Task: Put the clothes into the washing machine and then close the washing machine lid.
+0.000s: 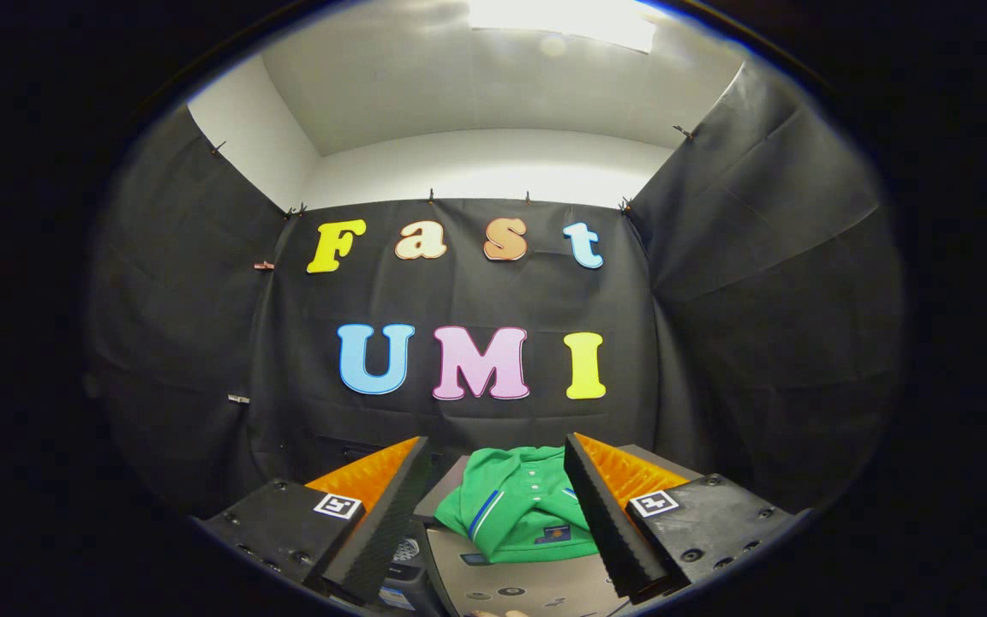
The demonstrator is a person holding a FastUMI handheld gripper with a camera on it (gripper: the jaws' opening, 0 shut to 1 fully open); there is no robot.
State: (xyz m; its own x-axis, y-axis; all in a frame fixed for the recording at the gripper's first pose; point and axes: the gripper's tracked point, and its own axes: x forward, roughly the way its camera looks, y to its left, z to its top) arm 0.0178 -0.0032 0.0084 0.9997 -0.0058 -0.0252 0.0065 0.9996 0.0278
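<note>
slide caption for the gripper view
Open gripper hovers above a folded green shirt lying on the washing machine.

Right edge of the green shirt hidden behind one of the fingers, spread wide apart. Washing machine beneath cut off below, lid state impossible to tell. Small label on shirt too tiny to read.

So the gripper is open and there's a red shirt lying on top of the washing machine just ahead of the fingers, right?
Not quite: the shirt is green, not red. The gripper view shows it lying on the washing machine, with the gripper open and its fingers spread to either side of it.
</note>
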